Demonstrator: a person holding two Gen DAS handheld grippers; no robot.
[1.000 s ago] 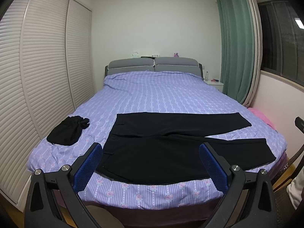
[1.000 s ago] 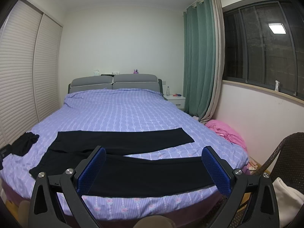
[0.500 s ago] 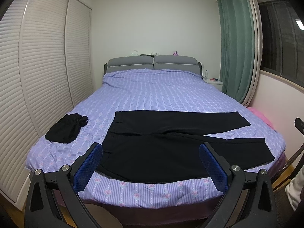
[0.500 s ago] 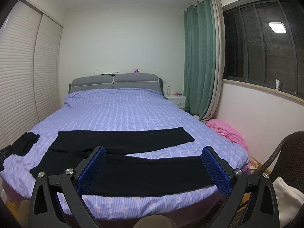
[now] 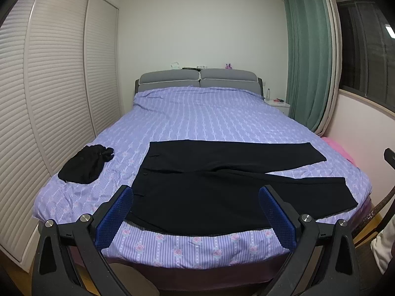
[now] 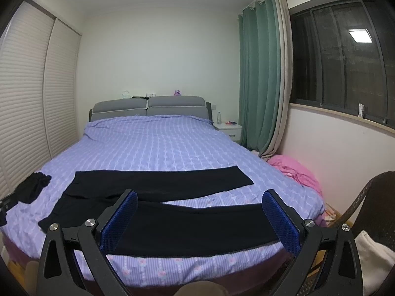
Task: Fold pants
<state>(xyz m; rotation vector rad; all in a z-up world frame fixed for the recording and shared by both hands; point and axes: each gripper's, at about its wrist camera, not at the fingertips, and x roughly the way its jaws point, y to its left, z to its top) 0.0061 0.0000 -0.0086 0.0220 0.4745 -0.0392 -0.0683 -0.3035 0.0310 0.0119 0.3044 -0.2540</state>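
Observation:
Black pants [image 5: 209, 187] lie flat across the foot of the purple bed [image 5: 209, 118], waistband to the left, both legs spread to the right with a gap between them. They also show in the right wrist view [image 6: 172, 217]. My left gripper [image 5: 196, 212] is open and empty, held in the air before the bed's front edge, near the waist. My right gripper [image 6: 200, 219] is open and empty, held before the near leg.
A crumpled black garment [image 5: 85, 164] lies at the bed's left side. A louvred wardrobe [image 5: 44, 93] runs along the left. A pink heap [image 6: 296, 172], a wicker chair [image 6: 370, 202] and a green curtain [image 6: 259, 81] stand at the right.
Both views have risen and drawn back very slightly from the bed. The pants have not moved and both grippers stay open.

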